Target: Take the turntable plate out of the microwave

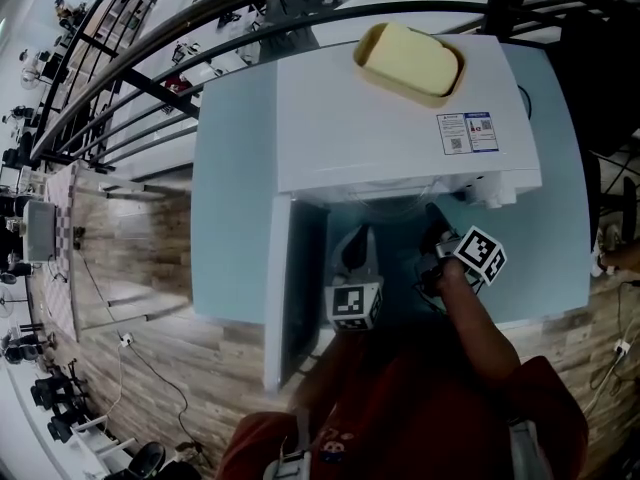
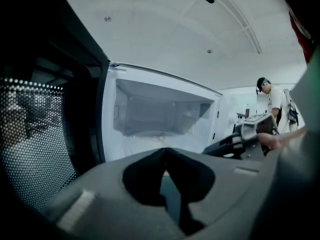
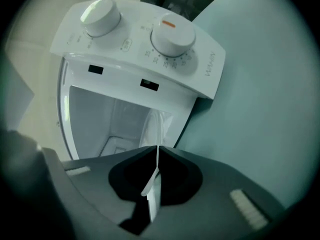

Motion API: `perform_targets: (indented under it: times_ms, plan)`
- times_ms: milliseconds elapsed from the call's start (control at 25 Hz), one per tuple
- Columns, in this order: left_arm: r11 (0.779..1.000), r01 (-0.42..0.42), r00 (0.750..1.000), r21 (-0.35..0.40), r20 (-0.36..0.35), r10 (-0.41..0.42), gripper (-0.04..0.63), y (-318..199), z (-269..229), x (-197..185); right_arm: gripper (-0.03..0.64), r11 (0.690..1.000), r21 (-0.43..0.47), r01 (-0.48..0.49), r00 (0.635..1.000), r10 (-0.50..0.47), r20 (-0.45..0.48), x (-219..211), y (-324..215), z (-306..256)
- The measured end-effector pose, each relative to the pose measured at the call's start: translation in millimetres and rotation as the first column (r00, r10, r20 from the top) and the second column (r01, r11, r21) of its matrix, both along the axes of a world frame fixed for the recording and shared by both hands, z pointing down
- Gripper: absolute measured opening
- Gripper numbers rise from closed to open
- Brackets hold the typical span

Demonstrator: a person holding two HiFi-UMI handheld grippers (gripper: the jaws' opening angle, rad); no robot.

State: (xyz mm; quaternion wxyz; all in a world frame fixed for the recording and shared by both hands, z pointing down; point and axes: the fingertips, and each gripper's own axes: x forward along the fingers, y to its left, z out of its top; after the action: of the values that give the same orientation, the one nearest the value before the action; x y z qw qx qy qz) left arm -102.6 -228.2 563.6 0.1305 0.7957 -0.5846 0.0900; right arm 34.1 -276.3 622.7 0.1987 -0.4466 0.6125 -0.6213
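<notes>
Right gripper clamped tight on turntable plate rim, plate partly inside microwave cavity. Left gripper closed, empty, before microwave opening. Risk: one-sided pinch, glass tips, slips, strikes cavity lip.

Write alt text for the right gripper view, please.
The right claw is closed on the rim of the glass turntable plate, seen edge-on, before the open microwave. Two white dials sit on its control panel.
</notes>
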Motion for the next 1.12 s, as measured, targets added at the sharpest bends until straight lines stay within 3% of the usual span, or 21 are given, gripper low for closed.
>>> perform_targets:
  times_ms: [200,440,680,800,920,1040,1120]
  plan:
    - [1.0,-0.006,1.0,0.009,-0.018,0.006,0.006,3.7,1.5,4.6,0.009,1.0,-0.015,0.005,1.0,-0.005,0.014,11.7,15.9,-2.3]
    - [0.999,0.022,0.999,-0.032,-0.031,-0.023,0.026,13.7,8.9,6.0,0.009,0.999,-0.021,0.039,0.999,-0.038,0.029,19.2,34.8,0.7]
    - [0.993,0.071,0.991,-0.091,-0.11,-0.081,0.085,29.0,24.1,-1.1,0.009,0.998,-0.046,0.049,0.997,-0.047,0.054,20.8,45.9,7.0]
    - [0.985,0.097,0.974,-0.141,-0.192,-0.124,0.137,34.8,33.7,-3.2,0.009,0.998,-0.04,0.058,0.997,-0.055,0.056,20.4,46.1,6.1]
    - [0.971,0.102,0.924,-0.218,-0.34,-0.174,0.198,36.8,45.3,0.1,0.009,0.997,-0.035,0.065,0.996,-0.063,0.06,20.9,45.6,5.2]
    - [0.954,0.078,0.819,-0.29,-0.527,-0.227,0.258,33.5,55.2,5.7,0.009,0.997,-0.022,0.073,0.995,-0.071,0.062,20.3,44.6,2.5]
    - [0.951,0.063,0.758,-0.302,-0.605,-0.242,0.273,28.0,56.3,9.4,0.009,0.997,-0.026,0.073,0.995,-0.071,0.076,19.0,45.2,1.6]
